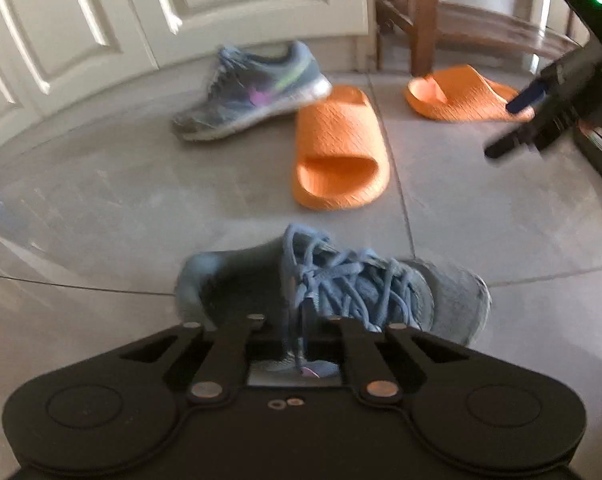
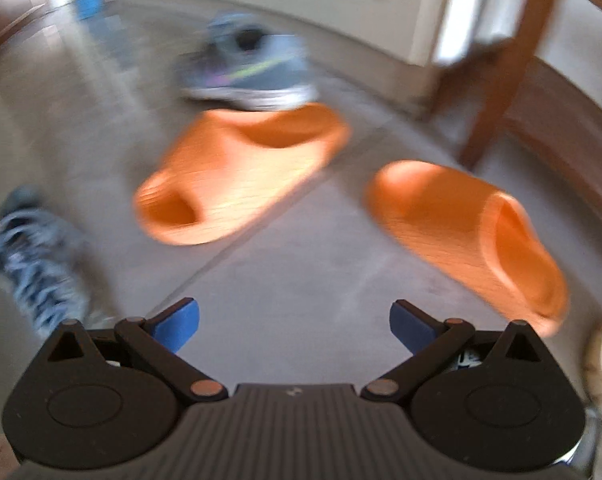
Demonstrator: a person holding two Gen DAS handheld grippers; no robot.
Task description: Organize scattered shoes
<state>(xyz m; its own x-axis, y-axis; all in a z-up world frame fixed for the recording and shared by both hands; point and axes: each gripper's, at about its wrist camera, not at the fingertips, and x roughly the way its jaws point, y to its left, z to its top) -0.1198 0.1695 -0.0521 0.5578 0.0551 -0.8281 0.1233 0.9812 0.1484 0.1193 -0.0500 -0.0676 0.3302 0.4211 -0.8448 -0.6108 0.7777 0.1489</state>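
Clamped between the left gripper's (image 1: 301, 340) narrowed jaws, a grey laced sneaker (image 1: 341, 284) is held above the tiled floor (image 1: 121, 208). Beyond it, a second sneaker (image 1: 253, 88) and two orange slides (image 1: 339, 148) are seen near a white door (image 1: 101, 20). From the right wrist, the right gripper (image 2: 295, 326) is seen spread wide and empty above the tile, with both slides lying ahead, well apart.

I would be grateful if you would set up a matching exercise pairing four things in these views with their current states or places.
Things:
1. left hand-held gripper
2. right hand-held gripper
3. far sneaker
4. far orange slide

States or places:
A. beside the wooden leg
B. open, nothing between its fingers
C. shut on the near sneaker
D. in front of the white door

Pairs: 1-C, 2-B, 3-D, 4-A
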